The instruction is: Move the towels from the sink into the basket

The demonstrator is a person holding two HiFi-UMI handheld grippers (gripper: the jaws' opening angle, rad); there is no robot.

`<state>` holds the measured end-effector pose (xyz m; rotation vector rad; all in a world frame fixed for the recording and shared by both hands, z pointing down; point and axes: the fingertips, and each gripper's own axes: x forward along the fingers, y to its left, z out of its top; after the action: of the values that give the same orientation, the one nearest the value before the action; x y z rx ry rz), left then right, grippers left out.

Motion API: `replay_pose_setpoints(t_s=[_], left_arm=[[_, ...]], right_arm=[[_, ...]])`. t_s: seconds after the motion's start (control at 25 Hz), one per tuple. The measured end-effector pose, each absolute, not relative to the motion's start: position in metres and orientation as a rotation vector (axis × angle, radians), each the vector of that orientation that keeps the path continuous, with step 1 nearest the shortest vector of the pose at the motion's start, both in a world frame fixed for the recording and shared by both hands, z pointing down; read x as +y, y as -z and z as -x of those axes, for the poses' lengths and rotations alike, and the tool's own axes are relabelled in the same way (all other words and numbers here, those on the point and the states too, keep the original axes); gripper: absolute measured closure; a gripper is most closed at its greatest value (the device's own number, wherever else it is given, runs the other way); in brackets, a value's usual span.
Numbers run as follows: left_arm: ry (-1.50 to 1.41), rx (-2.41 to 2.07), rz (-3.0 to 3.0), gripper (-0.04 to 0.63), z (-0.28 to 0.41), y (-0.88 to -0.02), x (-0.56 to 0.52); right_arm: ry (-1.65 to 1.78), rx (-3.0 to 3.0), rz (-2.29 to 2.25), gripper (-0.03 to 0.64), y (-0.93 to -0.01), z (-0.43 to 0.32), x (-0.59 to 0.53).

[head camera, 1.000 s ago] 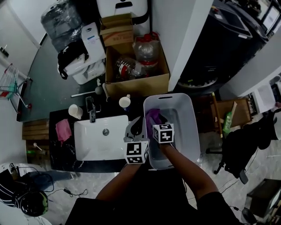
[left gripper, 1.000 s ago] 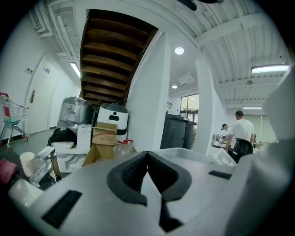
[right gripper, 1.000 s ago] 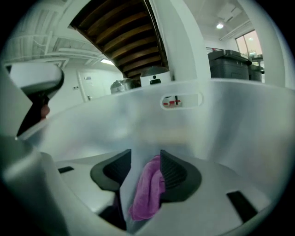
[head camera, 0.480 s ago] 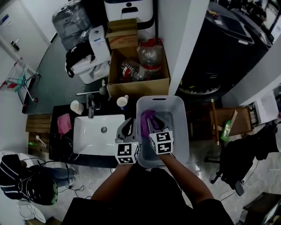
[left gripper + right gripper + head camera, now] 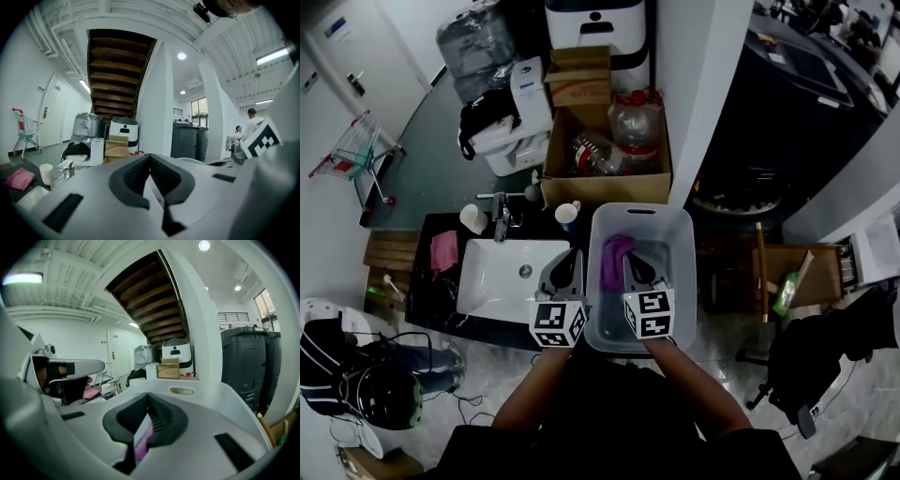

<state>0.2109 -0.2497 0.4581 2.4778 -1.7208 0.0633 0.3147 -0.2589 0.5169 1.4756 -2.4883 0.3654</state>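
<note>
A pink towel (image 5: 443,251) lies on the counter left of the sink (image 5: 502,286), with its long side running away from the person. The left gripper (image 5: 570,265), jaws together and empty, is the nearer one to it. The purple towel (image 5: 614,262) lies in the basket (image 5: 682,272). Just beside it, the right gripper (image 5: 637,265) has just closed its jaws on nothing.

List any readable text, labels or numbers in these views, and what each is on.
No text reads as words in any view.
Brown cardboard box: red print, too blurred to read.
White upright container: blue label, too small to read.
Small blue sign at the head view's top left: too small to read.
</note>
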Motion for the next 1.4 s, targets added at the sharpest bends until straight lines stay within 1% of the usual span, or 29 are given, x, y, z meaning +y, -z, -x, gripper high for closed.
replay_pose_setpoints(t_s=[0.2,0.68,0.84,1.2,1.4], left_arm=[[-0.006,-1.641,-2.491,0.583,-0.216,-0.448,-0.242],[-0.042,-1.648,-2.575,0.583,-0.252,-0.441,-0.207],[0.061,-1.636,-2.573,0.583,-0.255,-0.433,-0.194],[0.099,-1.695,-2.527,0.583,-0.244,-0.433,-0.173],[0.116,-1.739,-2.503,0.583,-0.218,-0.429,-0.159]], right_arm=[[-0.362,-2.525,-1.512,0.598,-0.495,-0.314,-0.255],[-0.253,-2.64,-1.515,0.598,-0.446,-0.316,-0.22],[-0.186,-2.66,-1.497,0.598,-0.443,-0.313,-0.208],[-0.099,-2.693,-1.448,0.598,-0.435,-0.304,-0.187],[-0.072,-2.719,-1.41,0.597,-0.427,-0.275,-0.181]])
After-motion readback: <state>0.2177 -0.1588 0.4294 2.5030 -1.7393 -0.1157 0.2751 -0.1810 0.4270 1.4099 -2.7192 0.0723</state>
